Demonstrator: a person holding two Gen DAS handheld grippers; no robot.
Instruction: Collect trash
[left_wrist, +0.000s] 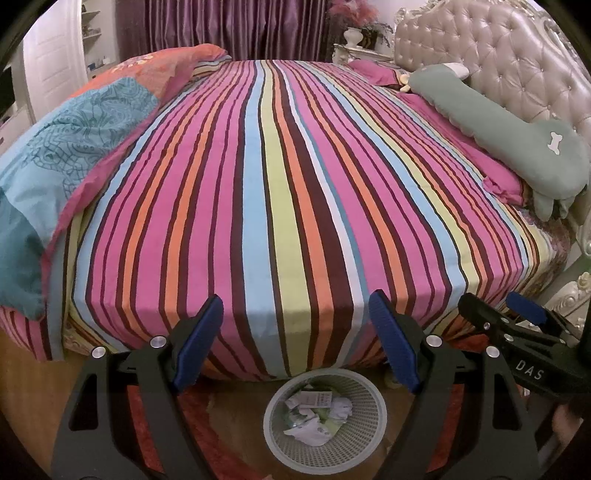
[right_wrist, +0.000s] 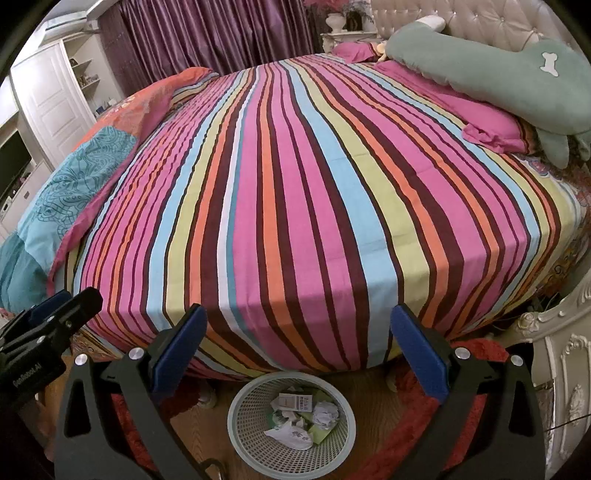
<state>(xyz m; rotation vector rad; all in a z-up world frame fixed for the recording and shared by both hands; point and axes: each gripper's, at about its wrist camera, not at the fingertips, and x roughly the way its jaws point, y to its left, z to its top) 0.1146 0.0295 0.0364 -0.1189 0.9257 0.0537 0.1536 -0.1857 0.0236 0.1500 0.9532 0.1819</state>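
Note:
A pale plastic mesh wastebasket (left_wrist: 269, 424) (right_wrist: 233, 424) stands on the floor at the foot of the bed, right below both grippers. Inside it lie crumpled white papers and a small printed packet (left_wrist: 317, 410) (right_wrist: 299, 417). My left gripper (left_wrist: 295, 299) hangs open above the basket, nothing between its blue pads (left_wrist: 199, 343). My right gripper (right_wrist: 298, 312) is open beside it, also empty. Each shows at the edge of the other's view: the right gripper (left_wrist: 495, 306), the left gripper (right_wrist: 74, 299). I see no loose trash on the striped sheet (left_wrist: 295, 184) (right_wrist: 314, 184).
A folded blue and orange quilt (left_wrist: 74, 147) lies along the bed's left side. A green bone-patterned pillow (right_wrist: 498, 74) and pink pillows rest by the tufted headboard (left_wrist: 498, 55). A red rug (right_wrist: 480, 354) and a carved white cabinet (right_wrist: 565, 369) flank the basket.

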